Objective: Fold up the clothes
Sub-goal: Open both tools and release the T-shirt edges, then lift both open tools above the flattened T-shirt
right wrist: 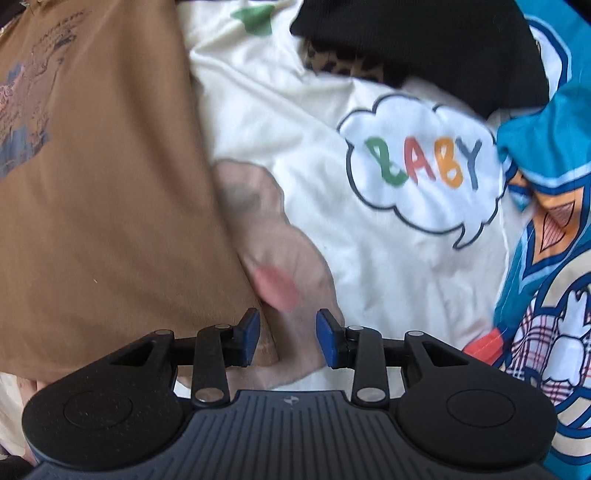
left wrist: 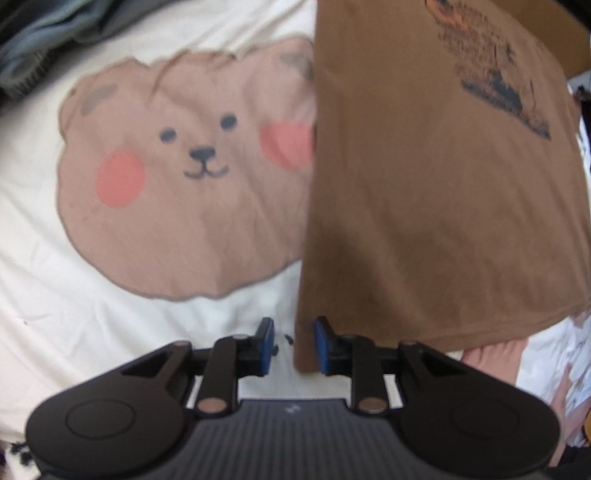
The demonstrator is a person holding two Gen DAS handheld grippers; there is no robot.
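Cream bear-print bedspread (left wrist: 55, 295) carries a folded brown shirt (left wrist: 424, 203).

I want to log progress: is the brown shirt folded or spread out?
Folded. The brown shirt lies as a narrow panel with straight side edges and no sleeves showing, on the bedsheet.

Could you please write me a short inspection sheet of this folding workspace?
Surface: cream bedsheet with a bear print and a BABY bubble.
Job's things: brown T-shirt, folded into a flat panel, printed side up.
Clutter: black garment, leopard-print cloth, blue patterned cloth, grey clothes.
Grippers: left tongs open at the T-shirt's near corner; right tongs open beside its edge, holding nothing.
Cables: nothing seen.
Surroundings: cardboard box.
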